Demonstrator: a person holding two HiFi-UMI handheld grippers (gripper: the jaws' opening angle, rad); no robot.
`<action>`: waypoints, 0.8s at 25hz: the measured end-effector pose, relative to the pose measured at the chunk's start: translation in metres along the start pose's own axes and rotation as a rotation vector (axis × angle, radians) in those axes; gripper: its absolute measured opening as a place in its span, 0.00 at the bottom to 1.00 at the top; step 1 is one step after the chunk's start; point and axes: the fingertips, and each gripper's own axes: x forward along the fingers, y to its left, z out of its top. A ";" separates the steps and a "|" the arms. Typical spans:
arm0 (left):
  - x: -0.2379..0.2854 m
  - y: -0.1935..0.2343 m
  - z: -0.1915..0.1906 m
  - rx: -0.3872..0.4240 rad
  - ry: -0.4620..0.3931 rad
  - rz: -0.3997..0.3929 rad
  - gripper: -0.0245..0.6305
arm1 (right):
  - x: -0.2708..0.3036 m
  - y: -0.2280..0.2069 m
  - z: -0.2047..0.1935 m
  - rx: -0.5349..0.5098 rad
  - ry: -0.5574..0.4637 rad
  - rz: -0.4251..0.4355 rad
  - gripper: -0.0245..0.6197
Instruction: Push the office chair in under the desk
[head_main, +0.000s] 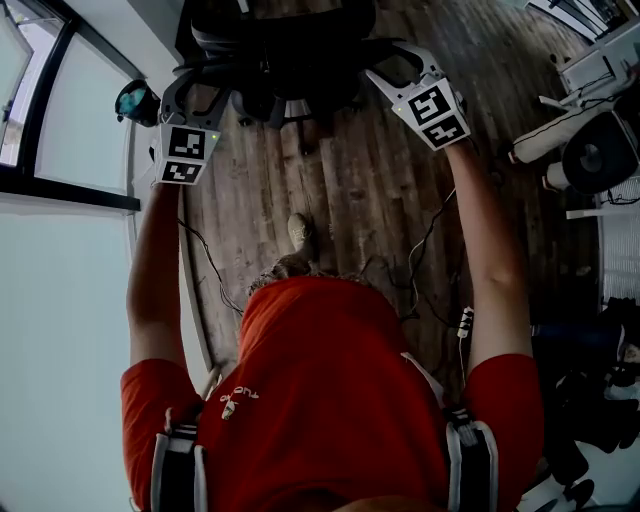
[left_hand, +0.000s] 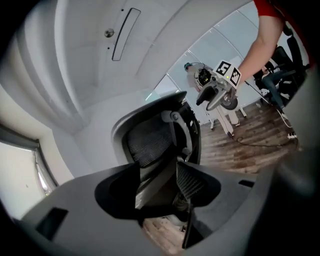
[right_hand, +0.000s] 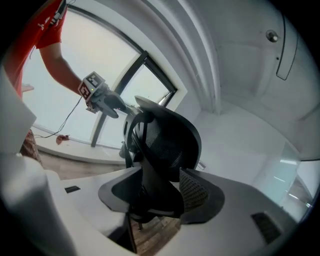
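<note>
The head view is showing the whole layout from above: a person in a red short-sleeved shirt (head_main: 330, 380) is standing on a dark wooden plank floor (head_main: 350, 190), both arms reaching forward to a black mesh-backed office chair (head_main: 280, 50) at the top of the picture, with thin black cables (head_main: 425, 240) trailing over the boards and a white round fan (head_main: 600, 155) sitting off to the right. Only this view is showing the floor around the chair; the two gripper views are looking upward instead, taking in the white ceiling and a large dark-framed window (right_hand: 100, 50) beyond the chair. The left gripper (head_main: 195, 100) is sitting at the chair's left side and the right gripper (head_main: 400, 70) at its right side. In the left gripper view, the left gripper (left_hand: 157, 182) is holding its jaws wide apart, with the grey-framed edge of the office chair (left_hand: 150, 140) standing in the gap; whether a pad is touching it I cannot tell. That view is also catching the right gripper (left_hand: 212, 95) across the backrest. In the right gripper view, the right gripper (right_hand: 160, 192) is likewise gaping wide, the dark spine of the office chair (right_hand: 165, 140) filling the space between its jaws, and the left gripper (right_hand: 107, 102) is showing beyond.
</note>
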 end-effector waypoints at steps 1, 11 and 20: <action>0.005 0.005 -0.006 0.012 0.016 -0.004 0.38 | 0.004 -0.006 -0.005 -0.006 0.017 0.004 0.40; 0.057 0.039 -0.072 0.202 0.219 -0.097 0.47 | 0.054 -0.039 -0.060 -0.173 0.252 0.112 0.47; 0.098 0.032 -0.109 0.386 0.342 -0.257 0.48 | 0.098 -0.029 -0.108 -0.307 0.443 0.311 0.48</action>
